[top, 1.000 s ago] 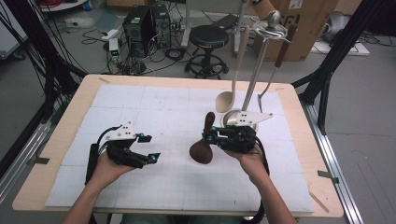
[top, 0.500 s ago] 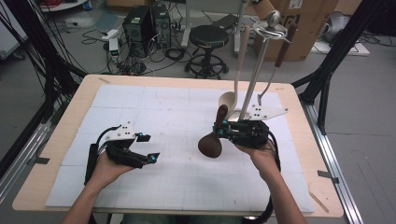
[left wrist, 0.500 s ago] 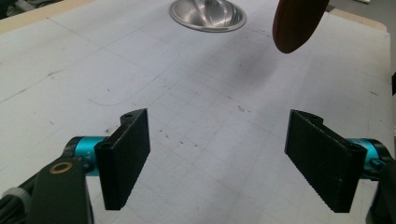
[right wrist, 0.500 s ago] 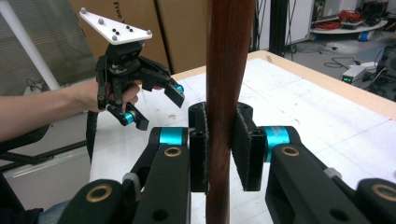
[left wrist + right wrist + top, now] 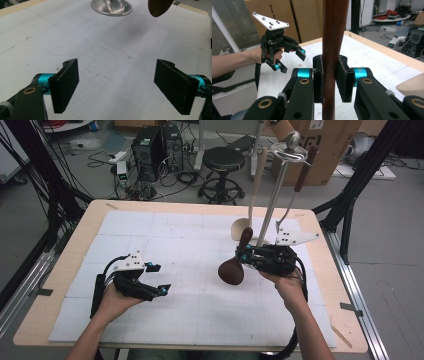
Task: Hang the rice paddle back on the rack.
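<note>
Right claw (image 5: 246, 253) is clamped on the handle of a dark wooden spoon (image 5: 235, 265); in the right gripper view the pads are seen pressed on both sides of the handle (image 5: 334, 50), which crosses the jaws at right angles. Spoon is held clear of the desk (image 5: 165, 245). Its long axis is tilted: bowl hangs below and to the left of the claw, handle tip pokes up past it.

Steel utensil stand (image 5: 272, 205) sits just beyond the right claw, its round polished base (image 5: 111, 6) on the desk and hooks at the top, well above the claw. A pale wooden spoon (image 5: 250, 195) and a dark-handled utensil (image 5: 300, 180) are hung there already. Judged next: spoon to be lifted up and back toward the hooks, handle end leading; right hand is the nearer one.

Left claw (image 5: 157, 279) is wide, its jaws having just been opening, nothing between them, parked low over the desk well left of the spoon.

Textures: smooth oval bowl, round handle, ribbed black pads (image 5: 66, 85), gridded white mat.
</note>
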Tool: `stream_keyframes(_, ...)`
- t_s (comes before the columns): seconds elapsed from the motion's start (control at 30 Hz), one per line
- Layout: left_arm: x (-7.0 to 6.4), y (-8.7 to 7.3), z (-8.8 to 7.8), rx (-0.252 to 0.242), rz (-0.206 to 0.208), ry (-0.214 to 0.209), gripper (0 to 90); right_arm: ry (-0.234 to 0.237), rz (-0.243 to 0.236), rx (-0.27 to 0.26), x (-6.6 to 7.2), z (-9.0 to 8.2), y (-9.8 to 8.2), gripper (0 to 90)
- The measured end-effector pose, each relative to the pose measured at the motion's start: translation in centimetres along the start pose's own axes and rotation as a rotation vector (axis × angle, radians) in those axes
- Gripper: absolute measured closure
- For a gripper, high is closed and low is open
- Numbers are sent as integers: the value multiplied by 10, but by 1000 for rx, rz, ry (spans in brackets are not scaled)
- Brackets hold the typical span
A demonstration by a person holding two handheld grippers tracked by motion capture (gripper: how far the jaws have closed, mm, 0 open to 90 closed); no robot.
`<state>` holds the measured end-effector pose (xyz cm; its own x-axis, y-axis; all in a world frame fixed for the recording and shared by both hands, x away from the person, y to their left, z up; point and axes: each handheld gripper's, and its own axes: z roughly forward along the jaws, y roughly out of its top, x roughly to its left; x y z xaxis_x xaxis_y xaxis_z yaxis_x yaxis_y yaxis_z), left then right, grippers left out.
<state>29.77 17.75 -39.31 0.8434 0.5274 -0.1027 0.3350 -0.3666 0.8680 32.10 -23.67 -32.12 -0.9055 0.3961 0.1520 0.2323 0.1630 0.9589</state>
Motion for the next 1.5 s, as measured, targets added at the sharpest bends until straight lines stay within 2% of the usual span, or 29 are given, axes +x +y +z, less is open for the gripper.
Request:
stream_keyframes(0.37,1,0,0,8,-1,6,180,-9,-7,8,-3,-9,9,781)
stream_keyframes(0.8,4,0,1,0,-24,11,163,-15,-19,8,-8,-13,23,781)
stream_keyframes(1.27,1,-1,1,7,-15,2,157,-26,-17,-9,-11,-23,33,781)
stream_keyframes(1.5,0,0,0,3,-13,-6,150,-50,-21,-11,-12,-29,46,781)
